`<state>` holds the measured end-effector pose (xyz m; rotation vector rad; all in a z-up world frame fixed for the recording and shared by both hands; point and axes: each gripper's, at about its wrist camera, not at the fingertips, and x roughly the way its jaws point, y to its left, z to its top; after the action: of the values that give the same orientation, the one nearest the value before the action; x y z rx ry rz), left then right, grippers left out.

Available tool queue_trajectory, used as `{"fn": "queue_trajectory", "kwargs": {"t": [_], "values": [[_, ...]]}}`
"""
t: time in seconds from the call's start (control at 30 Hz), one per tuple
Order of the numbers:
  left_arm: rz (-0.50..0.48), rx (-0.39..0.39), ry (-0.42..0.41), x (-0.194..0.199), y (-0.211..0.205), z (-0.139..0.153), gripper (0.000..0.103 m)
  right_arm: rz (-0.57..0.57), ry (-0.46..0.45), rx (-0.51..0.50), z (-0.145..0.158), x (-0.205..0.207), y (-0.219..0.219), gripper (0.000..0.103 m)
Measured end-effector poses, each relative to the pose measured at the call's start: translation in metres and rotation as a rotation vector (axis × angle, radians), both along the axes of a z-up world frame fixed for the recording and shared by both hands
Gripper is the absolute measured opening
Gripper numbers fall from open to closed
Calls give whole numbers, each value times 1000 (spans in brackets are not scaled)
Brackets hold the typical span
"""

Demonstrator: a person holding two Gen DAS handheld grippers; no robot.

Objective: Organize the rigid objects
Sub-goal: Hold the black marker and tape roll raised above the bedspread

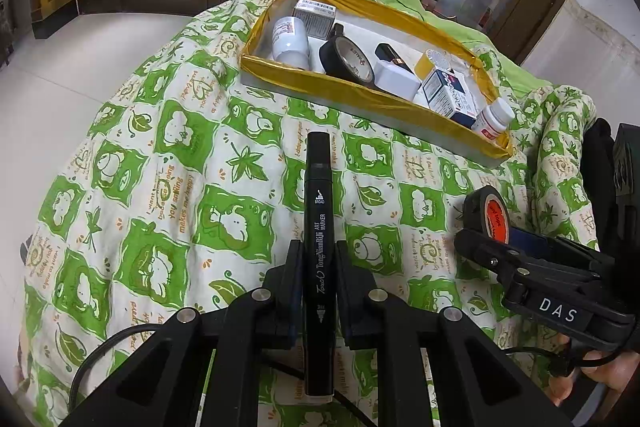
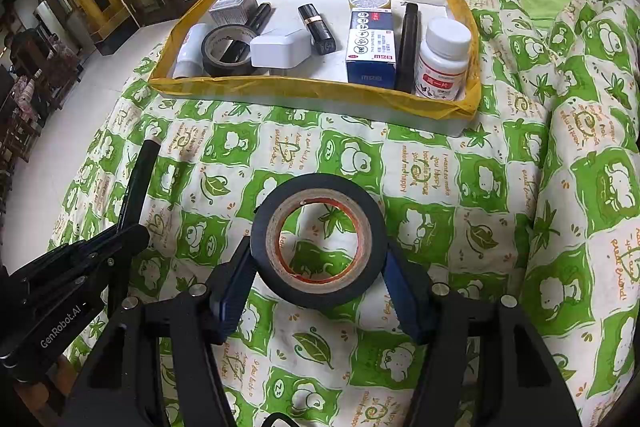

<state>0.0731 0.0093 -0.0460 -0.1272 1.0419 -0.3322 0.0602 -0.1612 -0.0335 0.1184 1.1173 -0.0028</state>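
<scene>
My left gripper (image 1: 319, 257) is shut on a black art marker (image 1: 318, 227), which points forward above the green-and-white quilt (image 1: 180, 187). The right gripper (image 2: 320, 259) is shut on a roll of black tape (image 2: 319, 241), its blue pads against the roll's sides. That roll (image 1: 486, 213) and the right gripper (image 1: 532, 267) also show at the right of the left wrist view. In the right wrist view the marker (image 2: 138, 183) and the left gripper (image 2: 72, 279) sit at the left. Ahead lies a yellow-edged tray (image 2: 312, 89), also seen as the tray (image 1: 360, 95) from the left wrist.
The tray holds a white bottle (image 2: 442, 57), a blue-white box (image 2: 372, 45), a white case (image 2: 280, 51), another black tape roll (image 2: 226, 53), a lipstick (image 2: 318, 29), a grey box (image 2: 234, 7) and other small items. Pale floor (image 1: 80, 67) lies left of the quilt.
</scene>
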Motion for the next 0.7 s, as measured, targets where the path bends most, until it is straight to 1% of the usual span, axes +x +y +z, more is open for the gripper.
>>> {"fn": "queue_trajectory", "kwargs": {"t": [0.3, 0.47, 0.7], "values": [[-1, -2, -4, 0, 0, 1, 14, -1, -3, -1, 0, 0, 0, 61], [-2, 1, -9, -1, 1, 2, 14, -6, -21, 6, 6, -2, -1, 61], [-15, 25, -5, 0, -1, 6, 14, -22, -41, 32, 14, -5, -8, 61]]}}
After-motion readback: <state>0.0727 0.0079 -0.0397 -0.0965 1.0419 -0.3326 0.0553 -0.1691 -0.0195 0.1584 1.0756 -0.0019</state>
